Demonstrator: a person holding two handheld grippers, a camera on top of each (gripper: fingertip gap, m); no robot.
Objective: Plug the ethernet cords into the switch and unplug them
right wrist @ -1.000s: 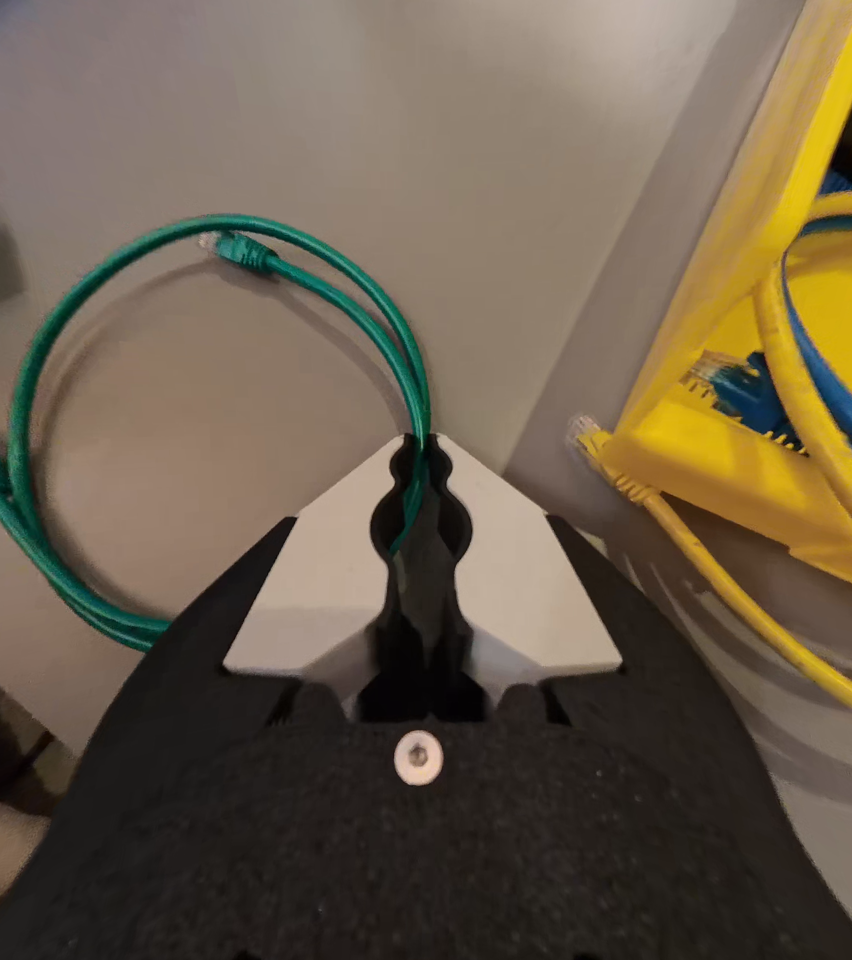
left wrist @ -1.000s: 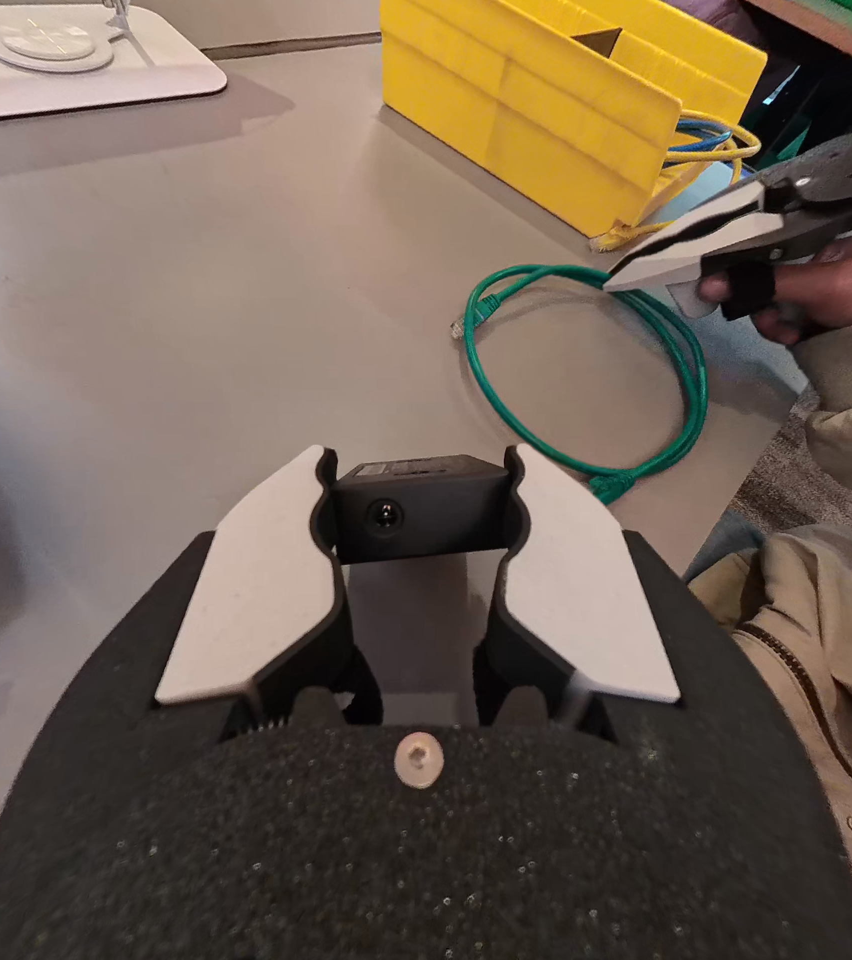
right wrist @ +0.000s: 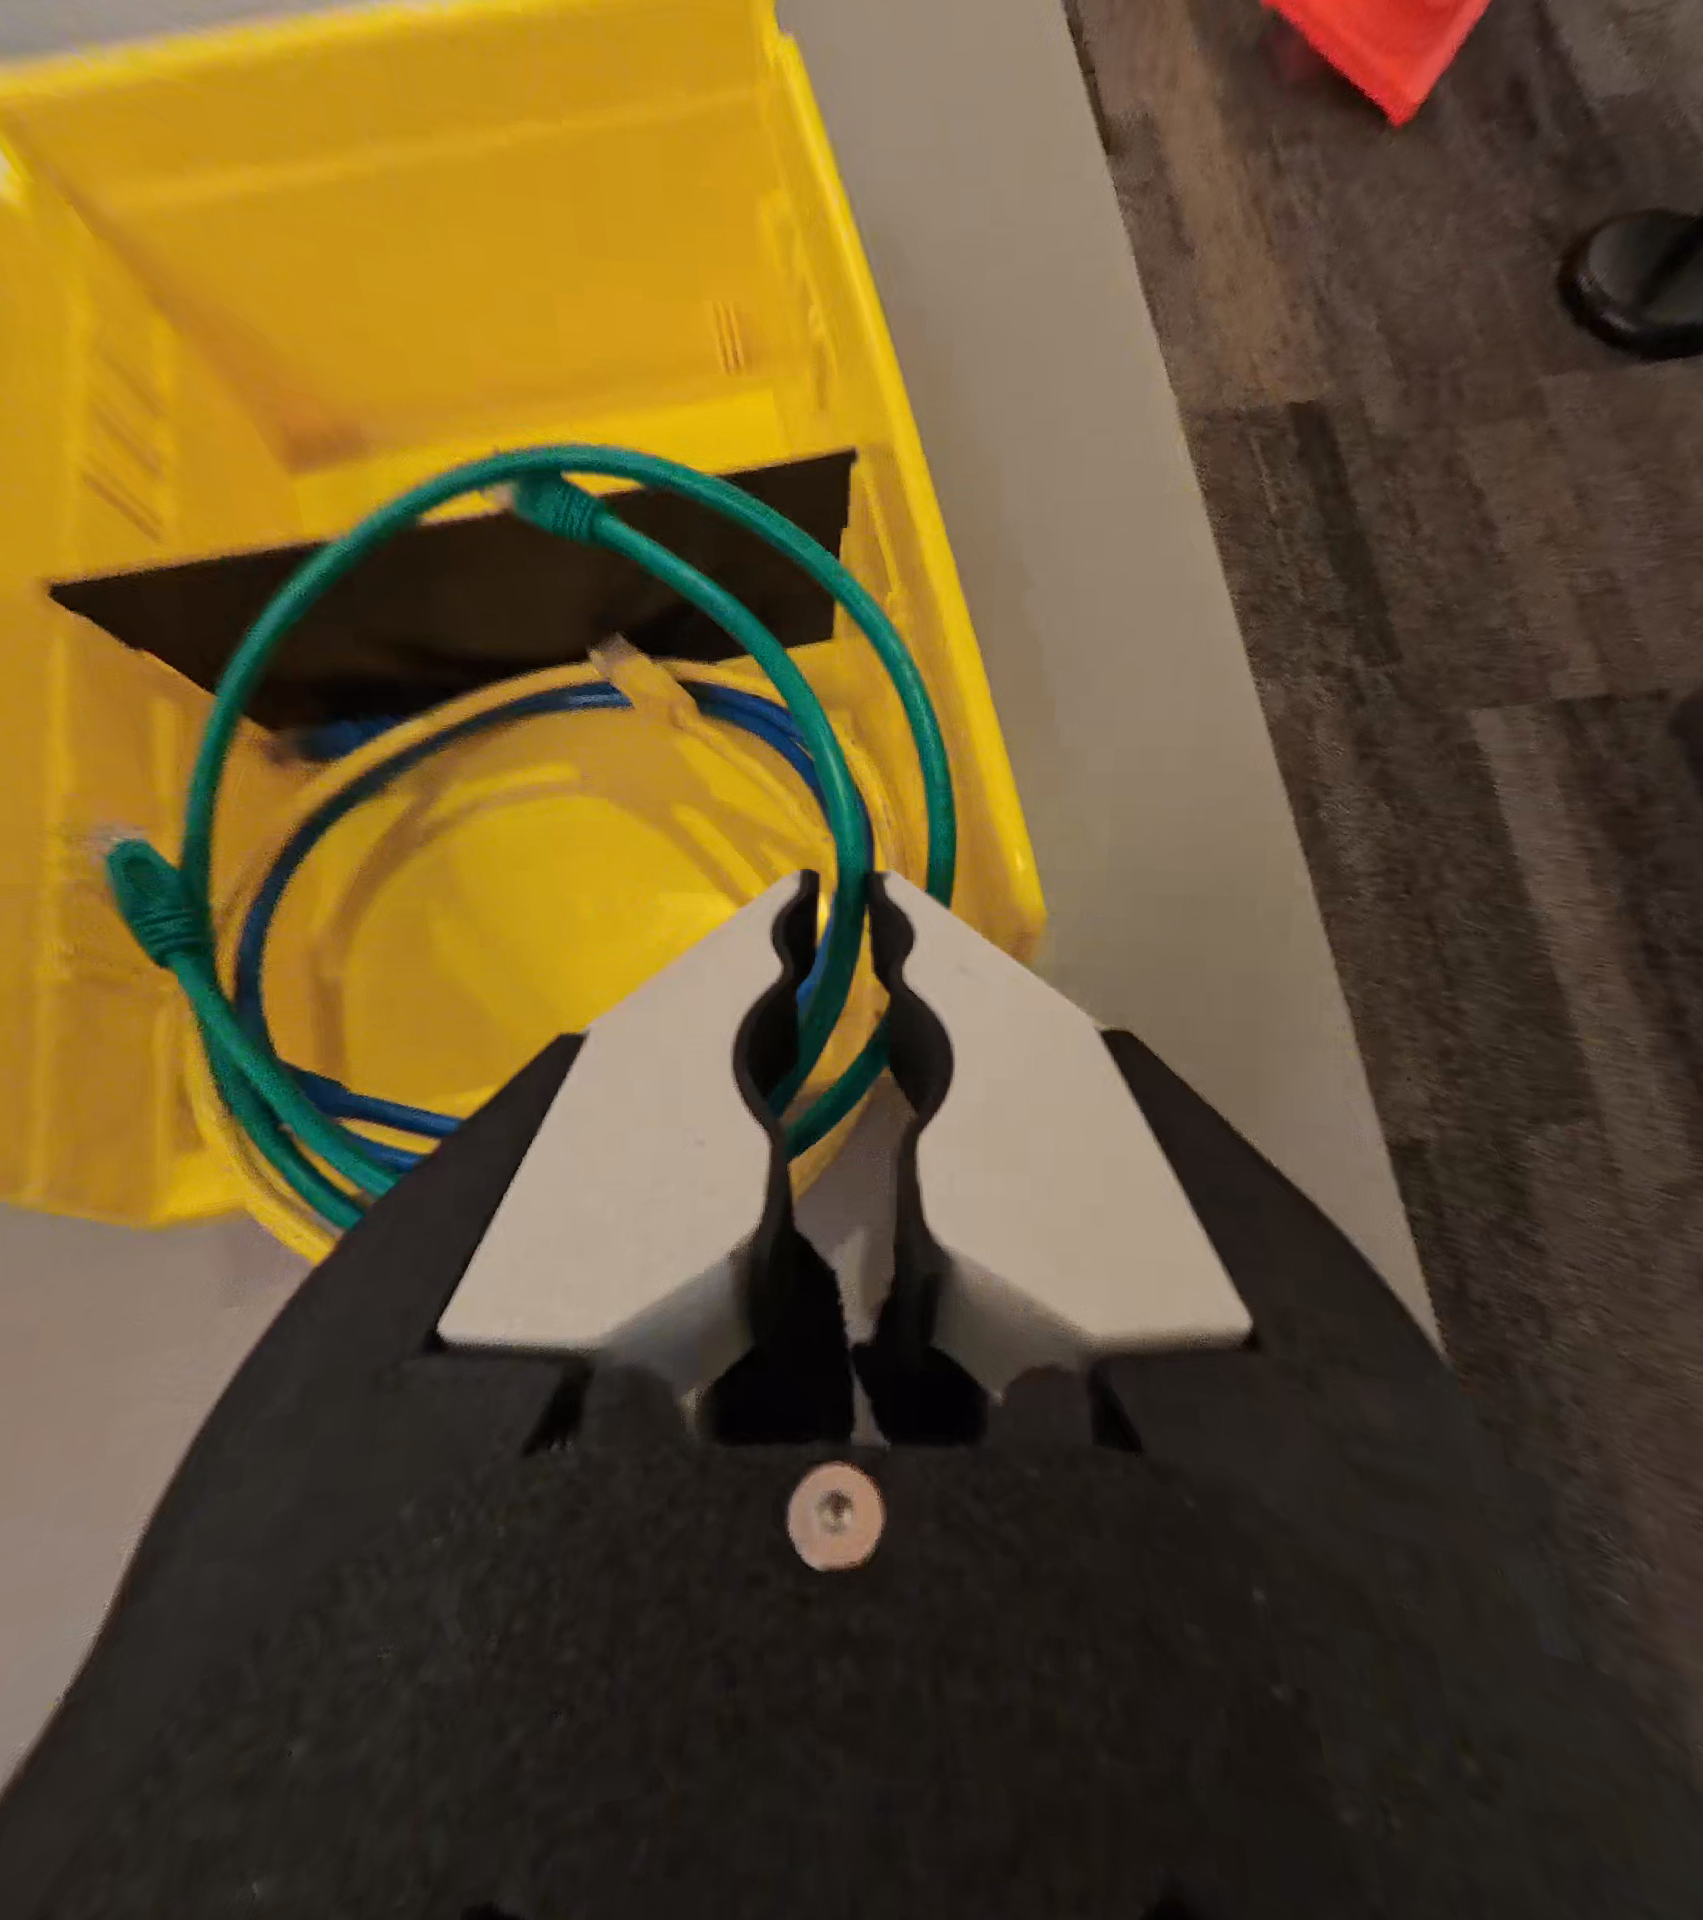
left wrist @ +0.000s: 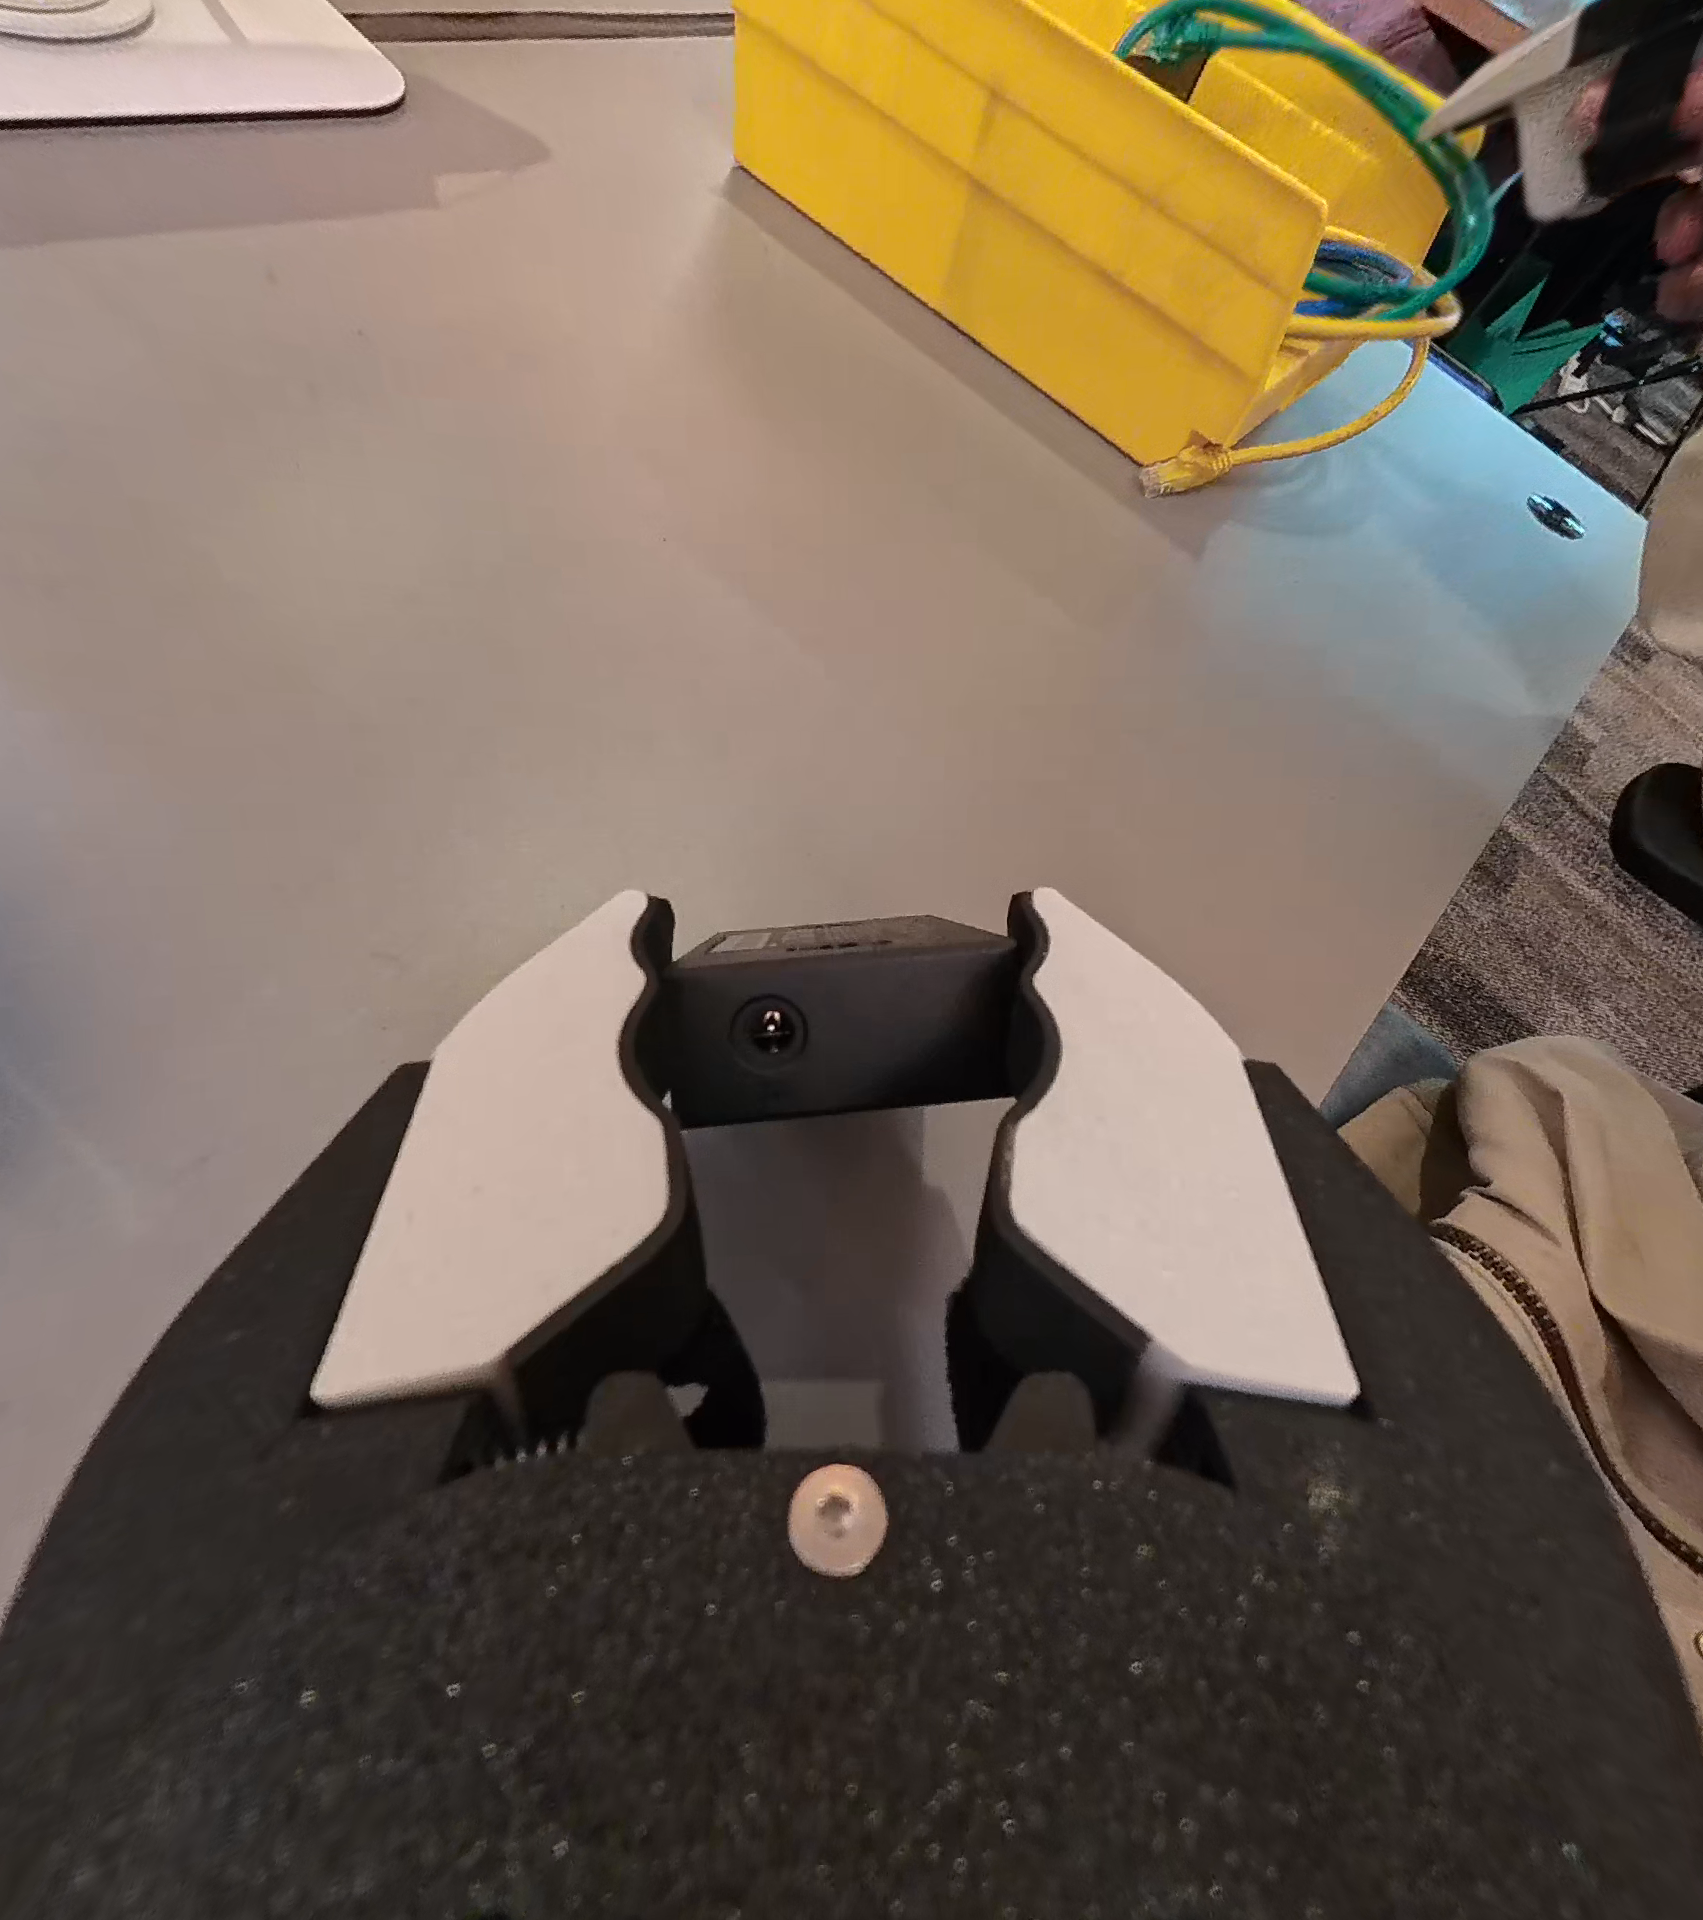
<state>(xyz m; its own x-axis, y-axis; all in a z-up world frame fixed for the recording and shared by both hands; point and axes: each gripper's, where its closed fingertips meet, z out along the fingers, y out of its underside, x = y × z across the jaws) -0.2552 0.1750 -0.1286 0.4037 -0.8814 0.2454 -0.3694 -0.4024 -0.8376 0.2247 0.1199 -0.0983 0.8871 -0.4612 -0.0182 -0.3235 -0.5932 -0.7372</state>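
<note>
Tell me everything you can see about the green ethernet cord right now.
The green ethernet cord is a thin round-jacketed cable coiled in about two loose loops, with a ribbed green boot at each end. It hangs over the yellow bin, above blue and yellow cords inside. The right gripper has its fingers nearly closed around one strand; whether they still pinch it is unclear.

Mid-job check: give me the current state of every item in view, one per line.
Left gripper: shut on the switch.
Switch: clamped between the fingers, no cord plugged into the visible face.
Right gripper: jaws slightly apart, green cord between them; grip unclear.
Green cord: coiled, unplugged, over the yellow bin.
Blue cord: coiled inside the bin.
Yellow cord: trailing from the bin onto the table.
Yellow bin: open.
</note>
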